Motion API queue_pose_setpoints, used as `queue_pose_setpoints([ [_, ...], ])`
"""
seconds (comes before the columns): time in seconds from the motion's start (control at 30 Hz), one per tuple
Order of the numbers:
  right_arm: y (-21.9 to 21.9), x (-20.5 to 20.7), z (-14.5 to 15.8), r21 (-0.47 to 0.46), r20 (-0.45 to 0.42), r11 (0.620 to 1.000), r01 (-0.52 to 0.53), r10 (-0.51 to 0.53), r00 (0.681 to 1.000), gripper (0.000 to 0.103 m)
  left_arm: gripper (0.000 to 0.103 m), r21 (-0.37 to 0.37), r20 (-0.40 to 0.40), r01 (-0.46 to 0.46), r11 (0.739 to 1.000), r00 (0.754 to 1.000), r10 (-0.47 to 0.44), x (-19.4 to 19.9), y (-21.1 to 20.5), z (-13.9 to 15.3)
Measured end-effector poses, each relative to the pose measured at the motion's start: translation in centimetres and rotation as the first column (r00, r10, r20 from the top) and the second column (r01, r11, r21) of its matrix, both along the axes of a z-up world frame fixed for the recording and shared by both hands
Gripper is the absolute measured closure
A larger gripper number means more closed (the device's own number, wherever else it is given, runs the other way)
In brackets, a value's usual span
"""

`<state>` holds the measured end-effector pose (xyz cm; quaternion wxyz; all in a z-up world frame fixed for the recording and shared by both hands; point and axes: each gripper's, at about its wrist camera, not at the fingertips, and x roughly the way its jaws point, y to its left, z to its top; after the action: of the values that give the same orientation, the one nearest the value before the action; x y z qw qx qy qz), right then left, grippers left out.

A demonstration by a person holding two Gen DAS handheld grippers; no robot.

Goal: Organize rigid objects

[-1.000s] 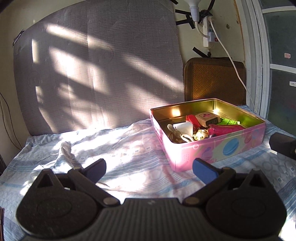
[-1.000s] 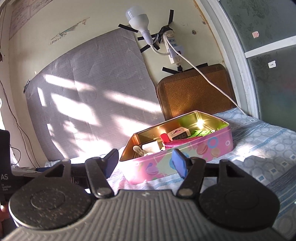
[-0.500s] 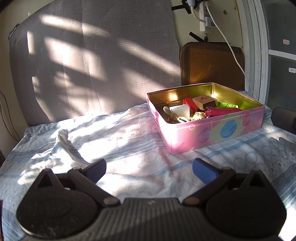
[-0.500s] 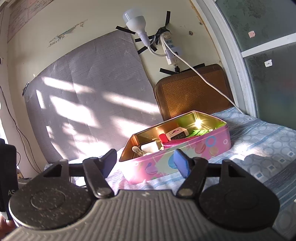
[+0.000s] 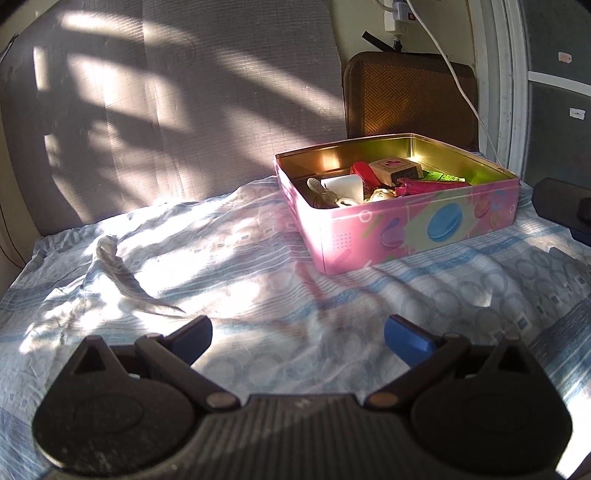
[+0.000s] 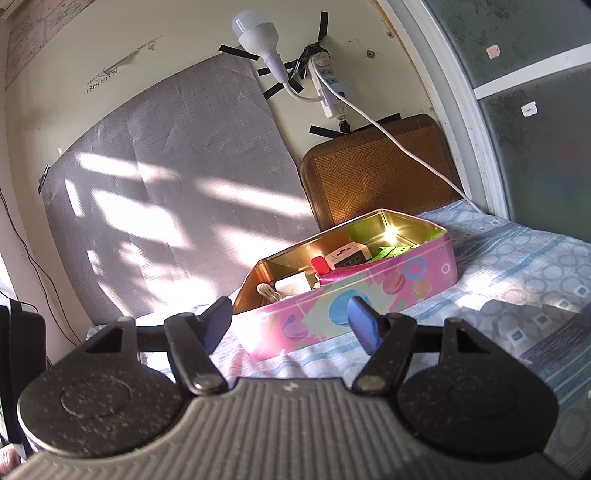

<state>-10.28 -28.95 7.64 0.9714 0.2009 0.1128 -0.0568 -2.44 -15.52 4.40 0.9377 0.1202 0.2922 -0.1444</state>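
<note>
Left gripper [image 5: 297, 334] dipped toward rumpled sheet [image 5: 258, 280]; both empty, spread; glossy, seemingly metal rectangular tin [image 5: 424, 229].

Small dark handwritten numbers [image 6: 100, 78] stand on the cream wall [image 6: 177, 33] above the grey mat, but they are too tiny and blurry to read for sure.

Small jumbled items [image 5: 373, 181] inside open pink metal tin with macaron print [image 5: 439, 229]: too crowded to identify, near wall hides their lower parts in right wrist view. Dark blocky object [image 5: 561, 206] cut by right edge of left wrist view, can't tell what. Black flat thing [image 6: 22, 332] cut by left edge, right wrist view, unidentifiable
</note>
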Motion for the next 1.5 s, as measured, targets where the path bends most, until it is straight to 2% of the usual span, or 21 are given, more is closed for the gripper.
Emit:
queue_pose_setpoints([
  [0.5,-0.4,0.2,-0.5,0.02,-0.013,1.0,0.003,-0.002,1.0,0.032,0.0,0.036,0.01,0.017,0.999,1.0,-0.018,0.1,-0.9,-0.4],
  [1.5,-0.4,0.4,-0.5,0.018,-0.017,1.0,0.002,-0.002,1.0,0.032,0.0,0.033,-0.01,0.017,0.999,1.0,-0.017,0.2,-1.1,-0.6],
])
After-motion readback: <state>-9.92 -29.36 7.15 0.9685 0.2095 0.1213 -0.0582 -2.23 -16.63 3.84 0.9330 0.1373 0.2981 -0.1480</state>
